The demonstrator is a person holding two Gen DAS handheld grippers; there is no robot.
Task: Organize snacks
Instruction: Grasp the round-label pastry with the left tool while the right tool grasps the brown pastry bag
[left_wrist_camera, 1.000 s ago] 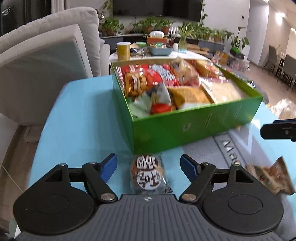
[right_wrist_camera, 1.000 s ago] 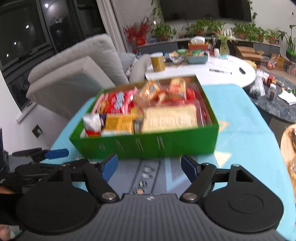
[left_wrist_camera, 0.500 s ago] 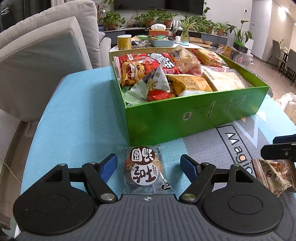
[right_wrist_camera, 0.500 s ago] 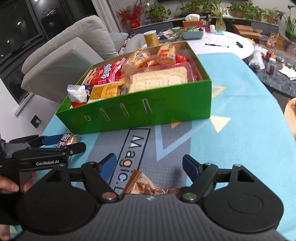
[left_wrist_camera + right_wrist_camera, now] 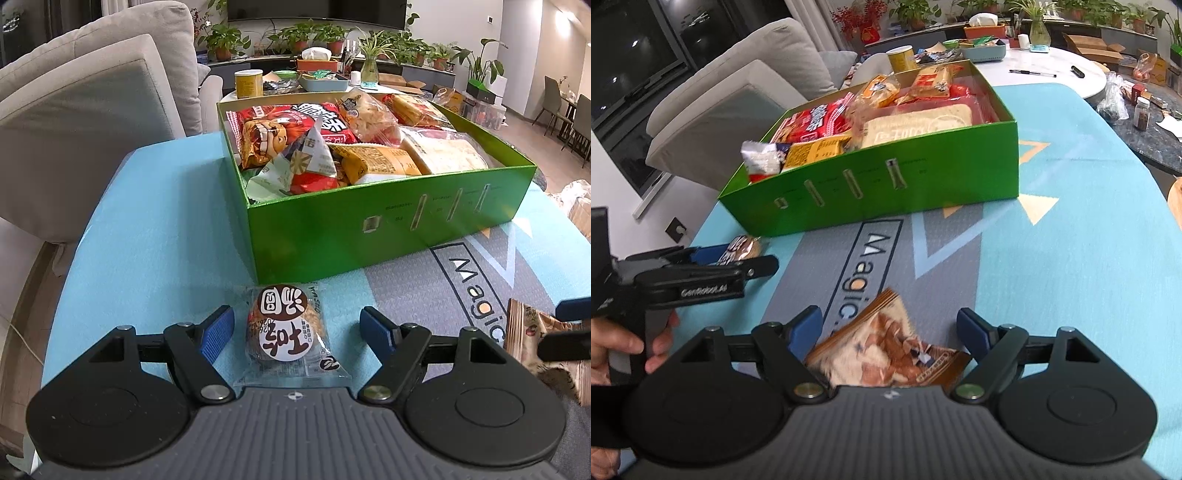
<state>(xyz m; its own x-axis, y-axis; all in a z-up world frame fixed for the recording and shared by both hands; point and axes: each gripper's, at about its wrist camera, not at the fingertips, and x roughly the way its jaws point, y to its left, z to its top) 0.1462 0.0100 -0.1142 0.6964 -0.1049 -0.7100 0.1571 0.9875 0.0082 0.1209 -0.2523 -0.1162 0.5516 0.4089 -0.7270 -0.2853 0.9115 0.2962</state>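
1. Left tongs (image 5: 296,328) wide, straddling round cake packet (image 5: 287,332) on table (image 5: 155,236)
2. Right tongs (image 5: 889,326) wide, straddling brown packet (image 5: 886,350)
3. Next: close, lift into green box (image 5: 369,229)

The right tongs (image 5: 890,328) have dropped over the brown snack packet (image 5: 886,350), jaws now wider.

Box (image 5: 317,236): glossy bright green, a row of pale slot marks along its side. Desk (image 5: 155,236): light blue mat with a grey panel, white lettering and cream triangles. Round snack (image 5: 286,328): clear wrapper, brown-and-white label; flat packet (image 5: 886,350): brown and cream print; fingers (image 5: 218,328): blue pads on black.
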